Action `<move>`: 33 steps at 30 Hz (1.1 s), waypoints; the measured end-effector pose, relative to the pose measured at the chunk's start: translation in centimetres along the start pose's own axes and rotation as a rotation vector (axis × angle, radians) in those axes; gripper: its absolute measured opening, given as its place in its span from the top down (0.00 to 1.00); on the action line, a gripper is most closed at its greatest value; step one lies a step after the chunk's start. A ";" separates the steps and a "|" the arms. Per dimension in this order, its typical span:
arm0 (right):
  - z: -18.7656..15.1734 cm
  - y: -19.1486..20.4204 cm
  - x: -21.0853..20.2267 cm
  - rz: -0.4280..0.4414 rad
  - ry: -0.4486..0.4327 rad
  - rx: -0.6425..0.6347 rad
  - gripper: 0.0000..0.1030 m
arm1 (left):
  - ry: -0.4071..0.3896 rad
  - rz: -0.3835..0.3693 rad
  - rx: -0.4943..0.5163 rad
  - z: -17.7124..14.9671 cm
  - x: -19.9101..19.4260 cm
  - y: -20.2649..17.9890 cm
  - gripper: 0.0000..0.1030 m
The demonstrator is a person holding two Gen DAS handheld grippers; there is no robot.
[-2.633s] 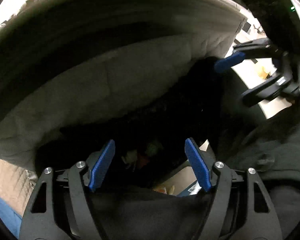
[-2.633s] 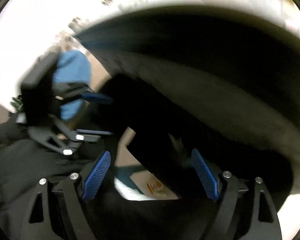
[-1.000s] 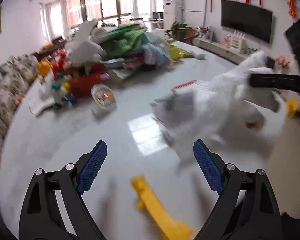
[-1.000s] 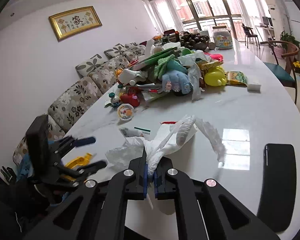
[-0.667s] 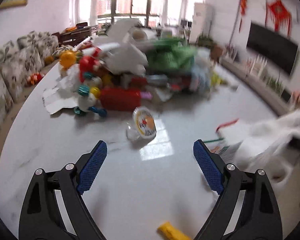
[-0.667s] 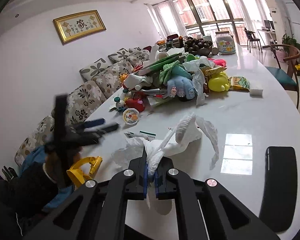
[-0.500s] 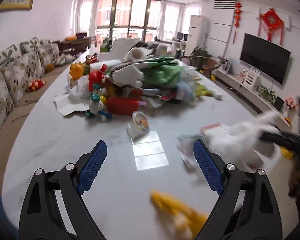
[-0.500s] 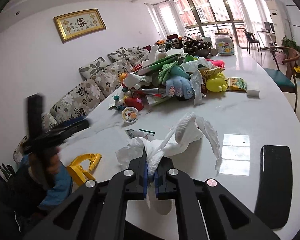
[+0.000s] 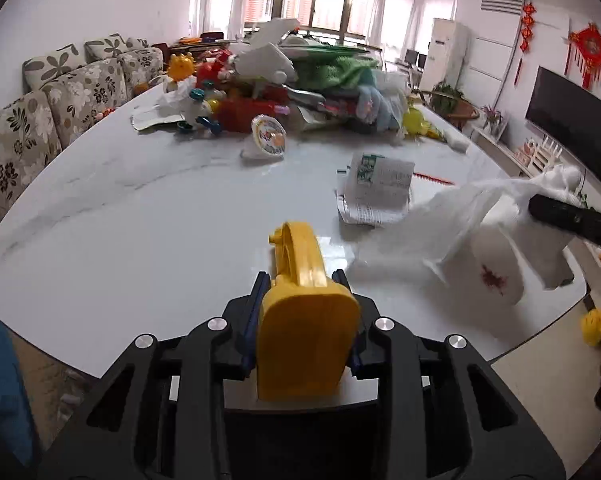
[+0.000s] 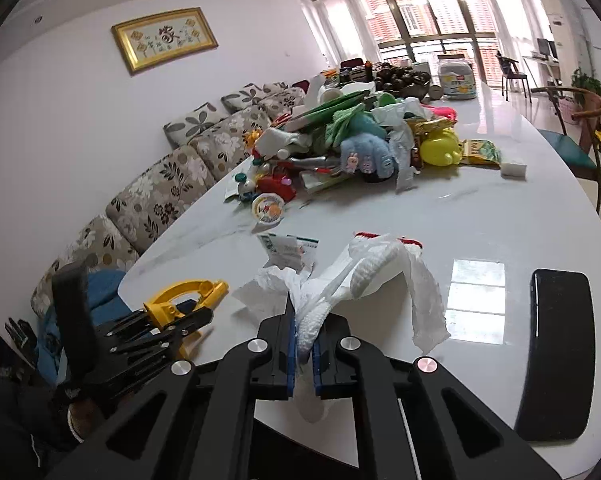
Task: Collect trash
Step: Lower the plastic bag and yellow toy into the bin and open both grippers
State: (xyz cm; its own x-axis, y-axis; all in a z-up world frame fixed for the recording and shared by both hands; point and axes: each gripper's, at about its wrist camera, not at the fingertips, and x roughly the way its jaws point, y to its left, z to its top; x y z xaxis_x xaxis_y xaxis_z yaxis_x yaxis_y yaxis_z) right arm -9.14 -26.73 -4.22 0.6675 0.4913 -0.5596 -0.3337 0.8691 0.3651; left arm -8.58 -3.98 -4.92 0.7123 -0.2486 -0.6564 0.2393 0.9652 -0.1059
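Note:
A yellow plastic piece with a loop handle (image 9: 300,320) lies at the near edge of the white table (image 9: 140,220). My left gripper (image 9: 301,278) is closing its jaws on it, and the blue pads touch both sides of its block end. The right wrist view shows the same grip, with the left gripper (image 10: 188,318) on the yellow piece (image 10: 180,292). My right gripper (image 10: 305,320) is shut on a crumpled white tissue (image 10: 364,276), which hangs just above the table. In the left wrist view the tissue (image 9: 460,220) trails from the right gripper (image 9: 540,208).
A printed leaflet (image 9: 380,184) lies beyond the tissue. A lidded cup (image 9: 268,138) sits in front of a big heap of toys and wrappers (image 9: 300,80). A black flat slab (image 10: 556,352) rests at the near right edge. A floral sofa (image 10: 160,196) runs along the left side.
The left gripper swung around over the table, came down to the yellow piece at the near edge, and its jaws went from wide open to closed around it. The right gripper kept holding the tissue.

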 end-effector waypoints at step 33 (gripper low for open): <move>-15.9 12.2 5.3 0.147 0.390 -0.094 0.95 | 0.372 -0.177 0.229 -14.3 0.6 6.6 0.69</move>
State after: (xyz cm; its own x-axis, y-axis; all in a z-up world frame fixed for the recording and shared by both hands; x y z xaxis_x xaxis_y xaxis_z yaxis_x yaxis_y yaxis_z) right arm -20.22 -12.60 -14.57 0.3126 0.5792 -0.7528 -0.4777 0.7809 0.4025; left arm -15.99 3.45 -16.67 0.3724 -0.3209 -0.8708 0.5051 0.8573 -0.0999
